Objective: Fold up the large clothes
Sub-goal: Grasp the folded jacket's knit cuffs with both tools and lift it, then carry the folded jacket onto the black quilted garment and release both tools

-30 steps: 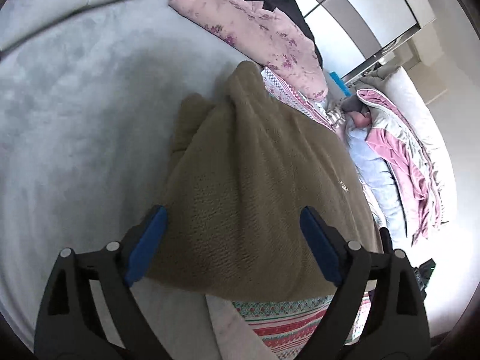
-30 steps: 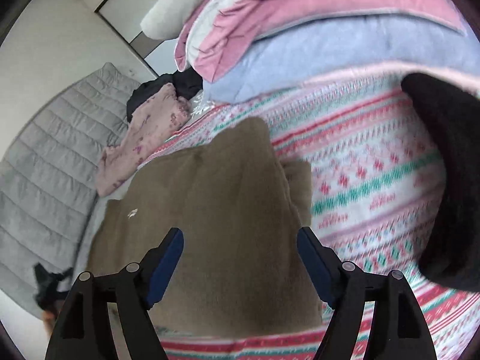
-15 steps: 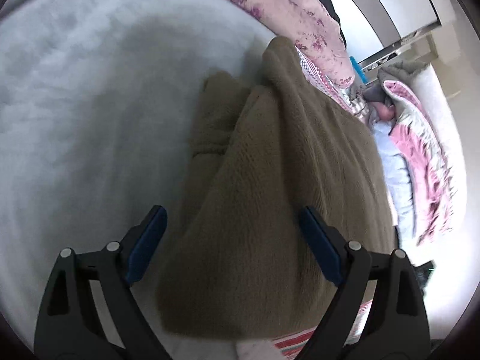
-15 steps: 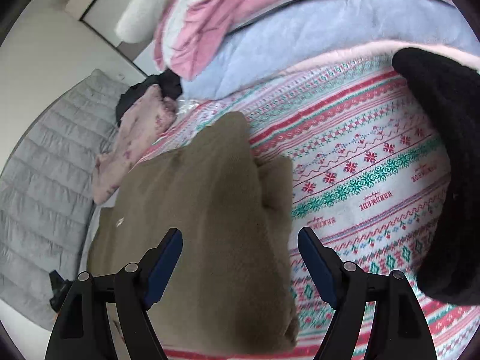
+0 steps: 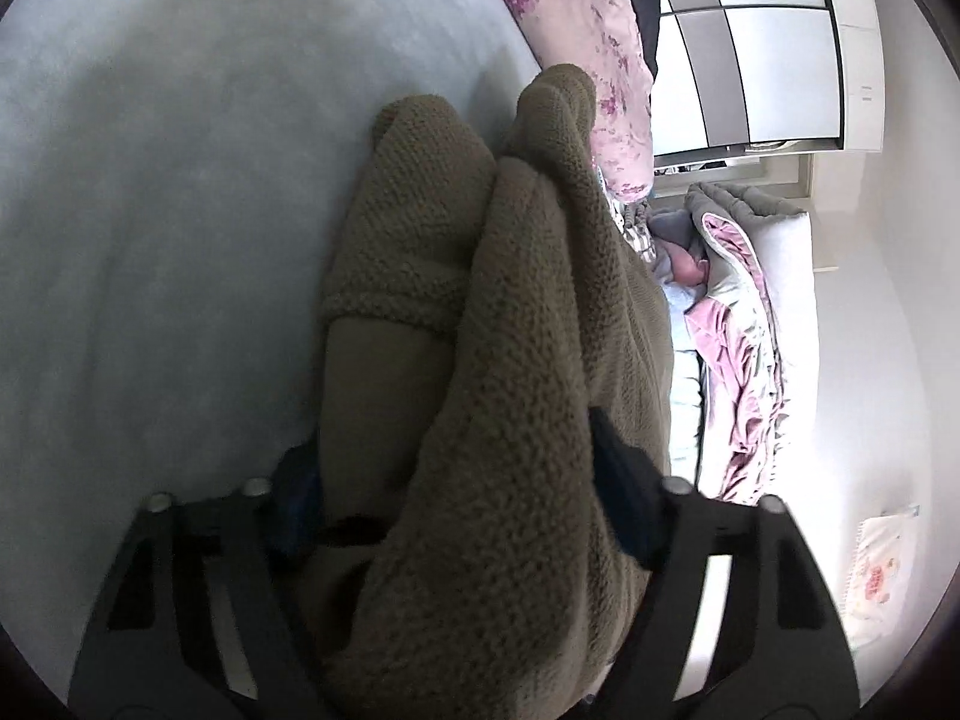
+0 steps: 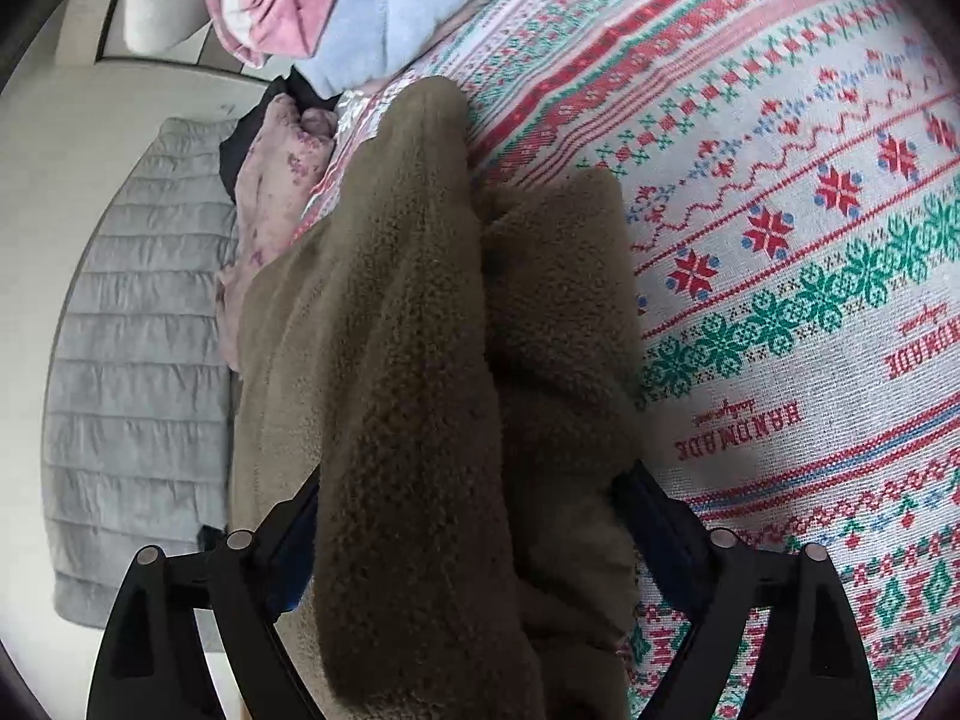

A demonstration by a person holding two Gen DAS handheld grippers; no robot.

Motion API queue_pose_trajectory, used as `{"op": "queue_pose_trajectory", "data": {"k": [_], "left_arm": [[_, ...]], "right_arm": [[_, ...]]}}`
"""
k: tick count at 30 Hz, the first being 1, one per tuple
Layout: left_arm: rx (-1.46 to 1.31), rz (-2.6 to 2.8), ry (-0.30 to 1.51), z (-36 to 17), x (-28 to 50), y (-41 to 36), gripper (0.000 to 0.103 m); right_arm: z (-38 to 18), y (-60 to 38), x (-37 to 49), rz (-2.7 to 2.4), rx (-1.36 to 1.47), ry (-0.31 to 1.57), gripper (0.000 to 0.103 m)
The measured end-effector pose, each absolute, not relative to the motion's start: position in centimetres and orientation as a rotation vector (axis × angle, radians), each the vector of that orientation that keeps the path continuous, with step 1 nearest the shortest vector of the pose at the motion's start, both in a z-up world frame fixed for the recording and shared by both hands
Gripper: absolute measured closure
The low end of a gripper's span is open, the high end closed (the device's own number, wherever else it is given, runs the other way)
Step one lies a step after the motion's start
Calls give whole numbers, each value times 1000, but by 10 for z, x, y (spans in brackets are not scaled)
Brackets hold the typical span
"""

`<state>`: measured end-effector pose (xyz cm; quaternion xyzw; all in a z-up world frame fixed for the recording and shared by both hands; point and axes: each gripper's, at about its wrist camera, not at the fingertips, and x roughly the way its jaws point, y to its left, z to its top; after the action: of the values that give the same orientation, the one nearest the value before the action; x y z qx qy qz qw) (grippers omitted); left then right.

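A folded olive-brown fleece garment (image 5: 510,360) lies on the bed and fills the middle of both views (image 6: 432,360). My left gripper (image 5: 456,480) has its jaws wide apart with the garment's end bunched between them; the blue pads are mostly hidden by fleece. My right gripper (image 6: 474,528) is likewise wide apart around the other end of the garment, its pads partly covered. Neither pair of jaws is closed on the cloth.
A grey blanket (image 5: 180,210) covers the bed on the left side. A patterned red-green-white blanket (image 6: 780,240) lies under the garment. A pink floral garment (image 5: 600,60) and a pile of pink and blue bedding (image 6: 360,0) lie beyond.
Both grippers have pushed forward and down onto the garment's ends, so the fleece now sits between the open jaws and covers the pads. The garment looks much closer.
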<state>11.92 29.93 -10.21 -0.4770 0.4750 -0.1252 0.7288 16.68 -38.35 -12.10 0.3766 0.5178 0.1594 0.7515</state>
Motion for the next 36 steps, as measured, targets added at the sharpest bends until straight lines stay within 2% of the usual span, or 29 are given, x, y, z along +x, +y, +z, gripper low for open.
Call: {"op": "queue_pose_trajectory", "data": {"k": [2,4,6,9,15,19,27,36], "left_arm": [[-1047,-265,1017,-97,112,301,48],[-1035,-252,979,-87,105,300,59],[-992,-239,945,-68,103,293,64],[-876,-245,883,-25,103,275,67],[-688,-359,754,64,92,212,69],[-629,-475,725,100,89,162,69],[-574,-756,704,140,116,4,69],[-525,-1080,722,158,148,-234,69]], "right_arm": [[-112,-380,160,360,844,1081,49],[-103,-377,153,332,833,1048,57],[-89,-372,148,298,804,1016,65],[-54,-364,140,300,749,938,69],[17,-363,111,354,694,807,72],[57,-397,73,333,685,715,73],[137,-538,-43,129,654,515,73],[210,-700,-183,-257,634,335,73]]}}
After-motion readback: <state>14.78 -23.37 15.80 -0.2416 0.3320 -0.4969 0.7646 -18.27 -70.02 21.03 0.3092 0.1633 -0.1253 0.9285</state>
